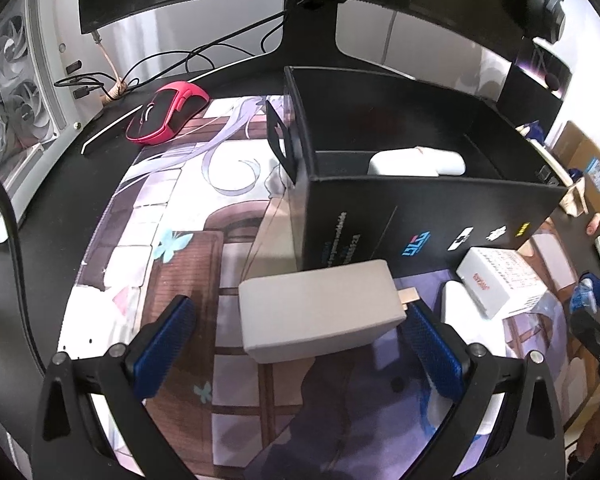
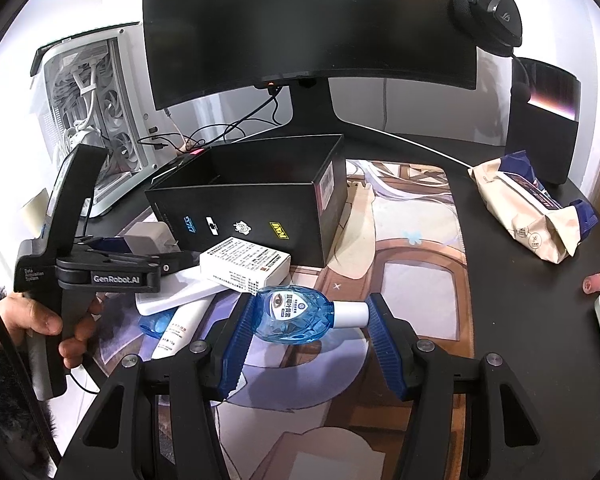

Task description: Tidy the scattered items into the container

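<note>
Right tool [image 2: 309, 320] is pinching a blue eye-drop bottle [image 2: 296, 314] lengthwise, just over the printed desk mat [image 2: 416, 280]. Left tool [image 1: 300, 336] is sitting spread around a grey charger [image 1: 320, 308], pads not squeezing it. Behind them the black box [image 2: 260, 200] is standing open on the black bench [image 2: 512, 264], with a monitor [image 2: 308, 24] and white PC case [image 2: 84, 104] looming further back.

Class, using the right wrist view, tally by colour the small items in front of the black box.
White: 4 (charger, printed carton, flat box, tube)
Blue: 2 (capped bottle, half-hidden bottle)
Total: 6
</note>
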A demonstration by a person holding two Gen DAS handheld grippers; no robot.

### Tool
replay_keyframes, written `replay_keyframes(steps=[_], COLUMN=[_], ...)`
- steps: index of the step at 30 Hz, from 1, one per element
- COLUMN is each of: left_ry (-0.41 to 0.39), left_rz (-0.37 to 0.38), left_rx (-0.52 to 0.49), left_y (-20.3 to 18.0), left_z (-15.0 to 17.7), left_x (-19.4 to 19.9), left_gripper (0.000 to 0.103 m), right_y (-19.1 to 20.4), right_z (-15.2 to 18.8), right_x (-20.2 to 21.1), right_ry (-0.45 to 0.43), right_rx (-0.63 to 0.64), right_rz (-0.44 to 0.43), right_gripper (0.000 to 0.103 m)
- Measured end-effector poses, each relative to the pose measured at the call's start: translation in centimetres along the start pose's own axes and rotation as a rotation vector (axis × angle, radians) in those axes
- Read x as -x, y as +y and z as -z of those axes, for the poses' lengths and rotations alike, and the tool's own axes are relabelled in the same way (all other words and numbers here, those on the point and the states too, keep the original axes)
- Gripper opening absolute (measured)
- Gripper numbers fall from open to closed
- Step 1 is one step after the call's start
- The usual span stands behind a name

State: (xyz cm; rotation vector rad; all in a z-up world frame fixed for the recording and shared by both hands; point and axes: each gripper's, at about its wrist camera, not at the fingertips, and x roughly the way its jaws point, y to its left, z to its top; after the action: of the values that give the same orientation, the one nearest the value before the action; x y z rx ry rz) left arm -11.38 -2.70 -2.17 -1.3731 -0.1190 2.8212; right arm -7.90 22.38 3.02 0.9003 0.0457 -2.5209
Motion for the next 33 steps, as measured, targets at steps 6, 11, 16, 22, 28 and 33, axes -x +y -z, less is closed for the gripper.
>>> replay_keyframes(steps=[6,11,16,22,28,33], left_ry=[-0.048,-0.047,-0.046,-0.069,-0.072,-0.078], left_rz=[0.053,0.087,0.095,0.101,0.11,0.113], left_rx=[-0.056,-0.07,-0.07,-0.085,-0.105,-0.094], left_y=[-0.4,-0.3,-0.2,0.0,0.0,0.2], left_z=[0.5,0.8,0.8,0.7,0.8,0.8], left_x=[1.0,1.3,1.7,2.9,3.1,3.0], left_gripper=[0.07,0.07,0.07,0.066,0.053,0.055], right_y=[0.1,0.3,0.5,0.6,1.1,1.6], right_z=[0.0,0.1,-0.1,-0.5,-0.6,-0.5], right_x=[-0.1,-0.1,0.0,0.2,0.4,0.7], right_ry=[0.001,0.003,-0.002,-0.01,-0.014,-0.012], right_rx=[0.002,0.005,0.011,0.018,0.024,0.037], right_rz=[-0.001,-0.005,-0.004,0.002,-0.001,-0.001], right_gripper=[0.056,0.056,0.056,0.056,0.056,0.056])
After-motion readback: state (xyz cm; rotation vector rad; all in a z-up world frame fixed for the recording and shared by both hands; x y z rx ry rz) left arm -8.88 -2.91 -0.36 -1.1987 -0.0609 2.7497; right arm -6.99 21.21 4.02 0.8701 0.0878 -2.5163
